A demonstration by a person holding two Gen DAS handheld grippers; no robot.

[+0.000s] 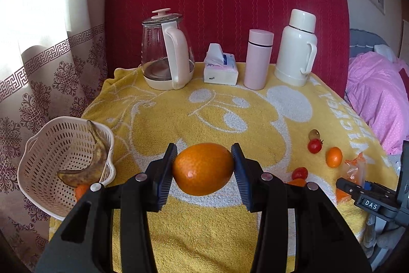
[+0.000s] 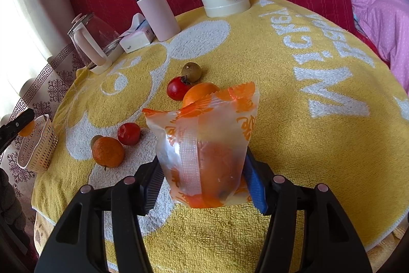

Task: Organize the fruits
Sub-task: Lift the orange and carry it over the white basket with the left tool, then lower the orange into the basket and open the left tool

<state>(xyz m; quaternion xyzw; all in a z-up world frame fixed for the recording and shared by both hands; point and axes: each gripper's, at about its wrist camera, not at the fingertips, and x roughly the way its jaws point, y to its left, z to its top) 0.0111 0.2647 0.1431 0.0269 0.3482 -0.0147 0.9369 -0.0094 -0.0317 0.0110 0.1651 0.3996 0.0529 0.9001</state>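
Two pairs of tongs work over a desk (image 1: 255, 234) draped in a yellow cartoon towel (image 2: 281, 134), each gripping fruit, probably so both can go to the same container. Far beyond both tongs, a glass kettle (image 1: 166, 55), a cream flask (image 1: 296, 47), a pink bottle (image 1: 257, 59) and a tissue pack (image 1: 220, 68) line the back edge, clear of the work. Left of the left tongs (image 1: 203, 169) sits a white perforated basket (image 1: 46, 157), tilted towards them, already holding a browned banana (image 1: 87, 163); it is likely the collecting spot. The right tongs (image 2: 204, 186) are clamped on a clear, orange-printed bag (image 2: 202, 145) with an orange fruit inside, held upright. The left tongs are clenched on a bare orange (image 1: 203, 169), lifted above the towel. Loose ahead of the right tongs lie two small oranges (image 2: 108, 152), two red fruits (image 2: 129, 133) and a brownish kiwi-like fruit (image 2: 191, 72), not yet gathered.
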